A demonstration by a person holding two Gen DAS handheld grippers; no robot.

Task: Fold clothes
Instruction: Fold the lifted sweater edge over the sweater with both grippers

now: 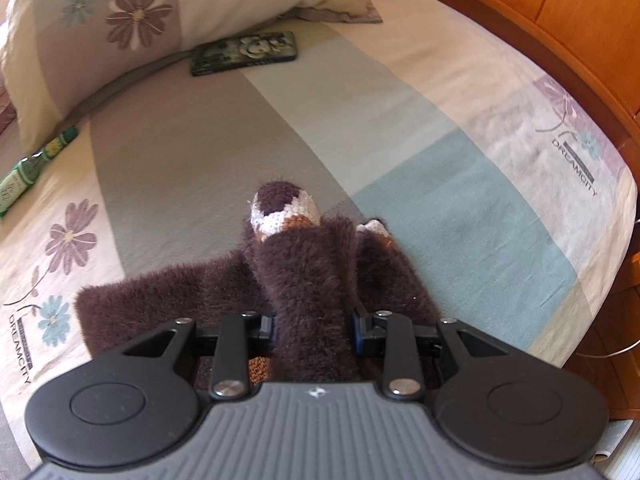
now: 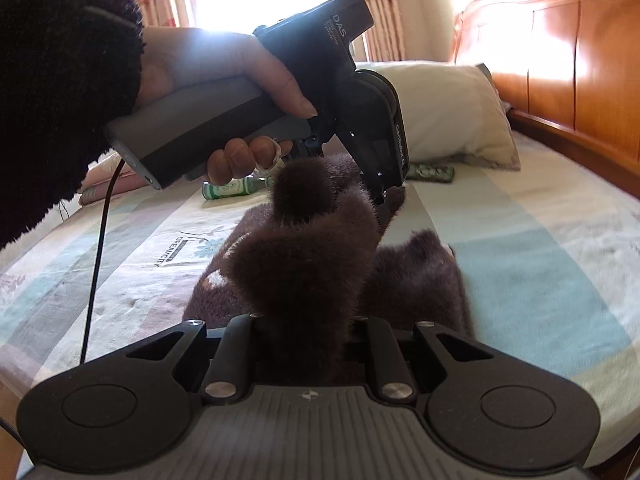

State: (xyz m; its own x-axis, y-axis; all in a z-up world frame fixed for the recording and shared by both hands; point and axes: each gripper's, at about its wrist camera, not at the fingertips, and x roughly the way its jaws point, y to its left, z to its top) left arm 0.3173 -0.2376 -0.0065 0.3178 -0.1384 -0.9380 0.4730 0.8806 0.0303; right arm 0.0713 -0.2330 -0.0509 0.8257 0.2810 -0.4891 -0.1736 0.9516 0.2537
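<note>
A fuzzy dark-brown garment [image 1: 168, 300] with white and tan knit patches lies bunched on the patchwork bedsheet [image 1: 460, 208]. In the left wrist view my left gripper [image 1: 315, 330] is shut on a raised fold of it, and a knit-patched end [image 1: 286, 210] sticks up past the jaws. In the right wrist view my right gripper [image 2: 308, 326] is shut on another thick fold of the garment [image 2: 304, 256]. Just beyond, a person's hand [image 2: 240, 64] in a black fuzzy sleeve [image 2: 60, 80] holds the left gripper [image 2: 378, 200], which points steeply down into the same garment.
A flowered pillow [image 1: 120, 20] lies at the head of the bed, with a dark phone [image 1: 244, 53] in front of it and a green bottle [image 1: 32, 168] to the left. A wooden headboard [image 2: 560, 60] runs along the right. A black cable [image 2: 100, 240] hangs at the left.
</note>
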